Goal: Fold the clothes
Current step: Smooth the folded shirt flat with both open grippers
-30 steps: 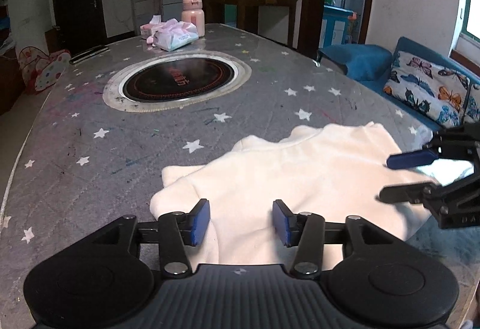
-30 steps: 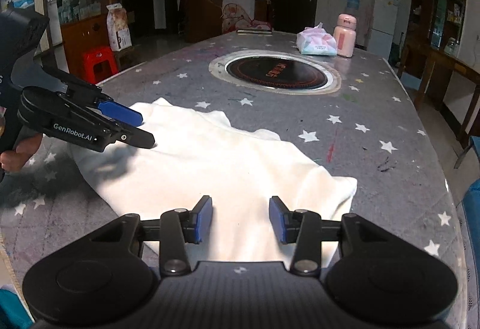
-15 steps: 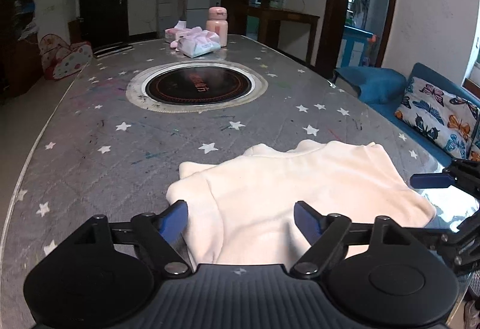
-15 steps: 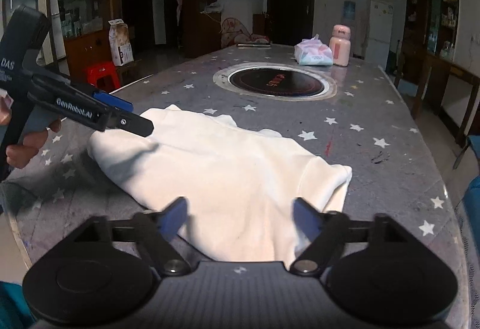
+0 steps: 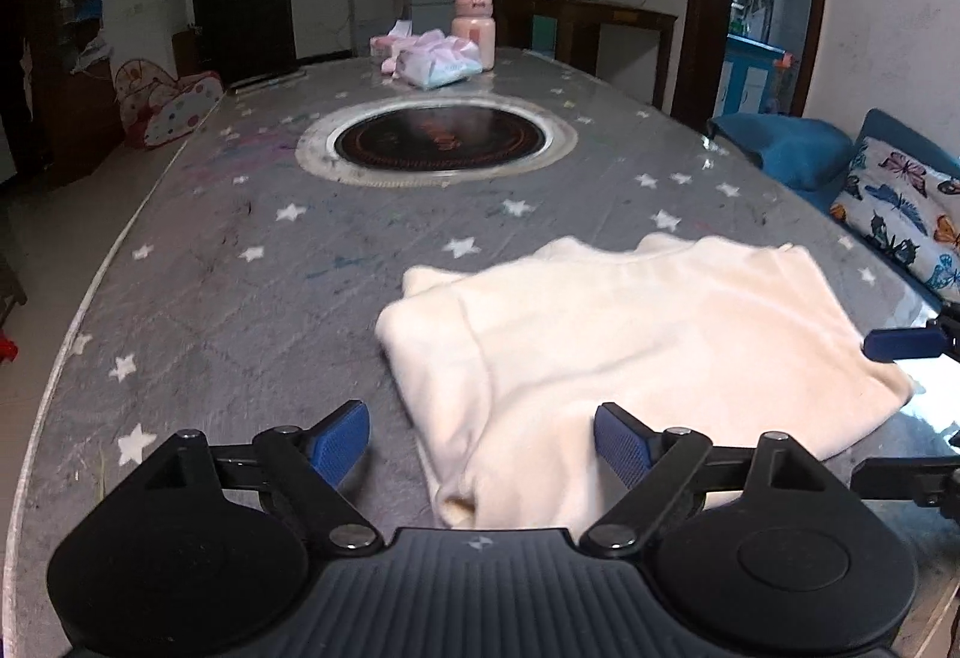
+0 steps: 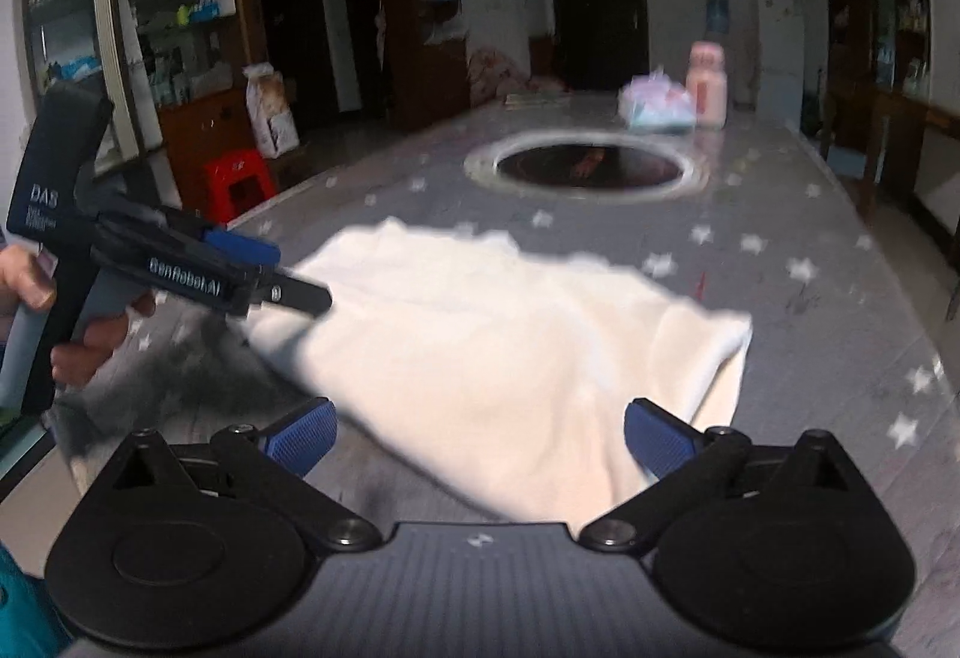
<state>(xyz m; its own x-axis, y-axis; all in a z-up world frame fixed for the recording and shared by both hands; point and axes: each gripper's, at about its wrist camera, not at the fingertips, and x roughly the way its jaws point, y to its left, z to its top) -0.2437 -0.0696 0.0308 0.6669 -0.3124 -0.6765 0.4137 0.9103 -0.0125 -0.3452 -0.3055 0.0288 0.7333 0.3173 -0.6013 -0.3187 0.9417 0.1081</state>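
A cream white garment (image 5: 630,334) lies folded flat on the grey star-patterned table (image 5: 252,298); it also shows in the right wrist view (image 6: 498,352). My left gripper (image 5: 480,445) is open wide and empty, held just above the garment's near left corner. My right gripper (image 6: 477,436) is open wide and empty above the garment's near edge. The left gripper also shows in the right wrist view (image 6: 264,274), at the garment's left side. The right gripper's blue fingertip (image 5: 906,343) shows at the garment's right edge in the left wrist view.
A round black cooktop (image 5: 438,139) is set in the table's middle. A pink bottle (image 5: 474,28) and tissue packs (image 5: 438,64) stand at the far end. A blue sofa with a butterfly cushion (image 5: 906,208) is to the right. A red stool (image 6: 237,181) stands beside the table.
Both grippers opened wide and pulled back from the garment. The garment stays flat on the table.
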